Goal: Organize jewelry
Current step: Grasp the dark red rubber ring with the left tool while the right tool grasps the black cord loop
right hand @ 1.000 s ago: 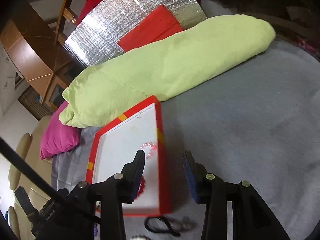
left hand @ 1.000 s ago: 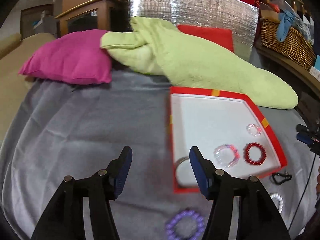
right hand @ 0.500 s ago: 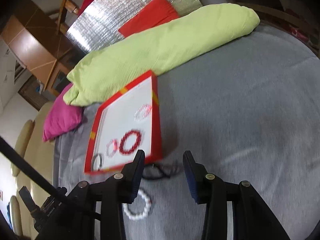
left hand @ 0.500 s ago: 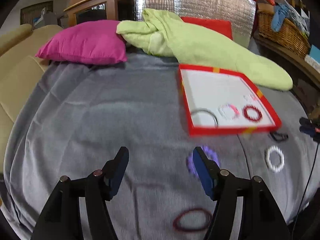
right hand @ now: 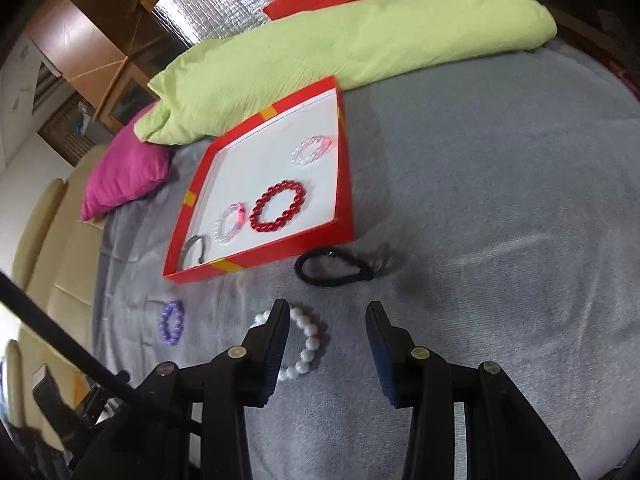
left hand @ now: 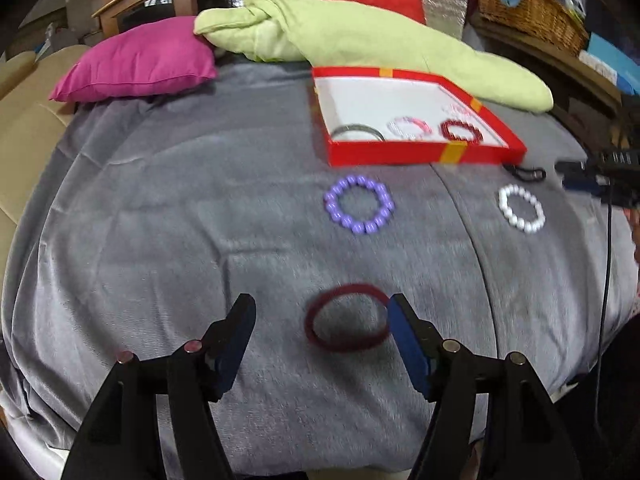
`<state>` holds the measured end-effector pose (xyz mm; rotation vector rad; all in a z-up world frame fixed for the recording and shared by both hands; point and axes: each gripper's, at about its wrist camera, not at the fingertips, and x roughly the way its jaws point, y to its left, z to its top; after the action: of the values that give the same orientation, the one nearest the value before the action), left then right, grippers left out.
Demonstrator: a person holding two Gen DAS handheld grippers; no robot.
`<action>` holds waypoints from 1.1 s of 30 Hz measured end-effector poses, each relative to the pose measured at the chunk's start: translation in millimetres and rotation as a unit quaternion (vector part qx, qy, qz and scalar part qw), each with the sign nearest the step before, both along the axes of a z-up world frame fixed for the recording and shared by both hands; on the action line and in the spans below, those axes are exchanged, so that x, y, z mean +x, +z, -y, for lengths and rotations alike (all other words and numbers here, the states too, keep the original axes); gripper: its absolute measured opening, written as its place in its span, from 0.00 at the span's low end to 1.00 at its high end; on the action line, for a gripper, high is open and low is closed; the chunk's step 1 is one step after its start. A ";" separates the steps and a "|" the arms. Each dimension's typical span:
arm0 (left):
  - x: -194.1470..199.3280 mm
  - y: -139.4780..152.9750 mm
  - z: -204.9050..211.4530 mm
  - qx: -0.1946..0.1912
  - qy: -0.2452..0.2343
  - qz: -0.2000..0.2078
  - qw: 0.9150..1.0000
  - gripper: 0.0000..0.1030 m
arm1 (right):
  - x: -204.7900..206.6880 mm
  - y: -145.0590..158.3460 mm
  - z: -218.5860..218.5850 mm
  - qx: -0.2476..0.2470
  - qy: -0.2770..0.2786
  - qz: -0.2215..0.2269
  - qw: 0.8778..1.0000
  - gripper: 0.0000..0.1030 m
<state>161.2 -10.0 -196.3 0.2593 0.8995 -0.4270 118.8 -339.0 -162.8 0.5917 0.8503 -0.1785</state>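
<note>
Your left hand-held gripper (left hand: 320,322) stands with its jaws well apart and nothing pressed between the pads. A dark red band (left hand: 347,318) lies flat on the grey bed cover (left hand: 160,220) near the cover's front edge; it sits partly in the gap, close against the right-side finger, and contact there cannot be confirmed because the band is blurred.

Your right hand-held gripper (right hand: 327,318) is likewise open and empty. A white bead bracelet (right hand: 308,340) lies on the cover, partly hidden behind that gripper's left-side finger. A black hair tie (right hand: 334,268) lies beyond the fingertips, just beside the near wall of the red tray (right hand: 346,184), apart from both pads.

A purple bead bracelet (left hand: 359,204) lies on the cover between the band and the tray, apart from each.

The tray sits toward the back of the bed, its far corner against a rolled green blanket (right hand: 320,52). Inside it, along the near wall: a grey bangle (right hand: 194,246) in the corner, a pale pink bracelet (right hand: 230,224) next to it, and a red bead bracelet (right hand: 278,206) just beside that. A second clear pink bracelet (right hand: 312,150) lies further back, alone.

A magenta cushion (left hand: 136,60) rests at the back edge of the bed, beside the blanket.
</note>
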 end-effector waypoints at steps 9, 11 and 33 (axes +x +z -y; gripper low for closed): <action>2.0 -11.2 8.9 0.003 -0.020 -0.028 0.999 0.68 | 20.6 -14.6 18.9 0.007 -0.022 -0.027 0.999 0.42; 2.2 -12.8 8.3 -0.001 -0.022 -0.033 0.999 0.67 | 28.3 -18.8 17.0 0.000 -0.021 -0.034 0.999 0.42; 4.5 -14.4 11.9 -0.014 -0.039 -0.031 0.999 0.14 | 37.3 -10.8 -3.5 -0.059 -0.004 -0.010 0.998 0.24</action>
<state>165.8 -22.0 -210.8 0.2579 0.9450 -0.5206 156.1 -335.5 -173.6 0.4832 0.8505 -0.2395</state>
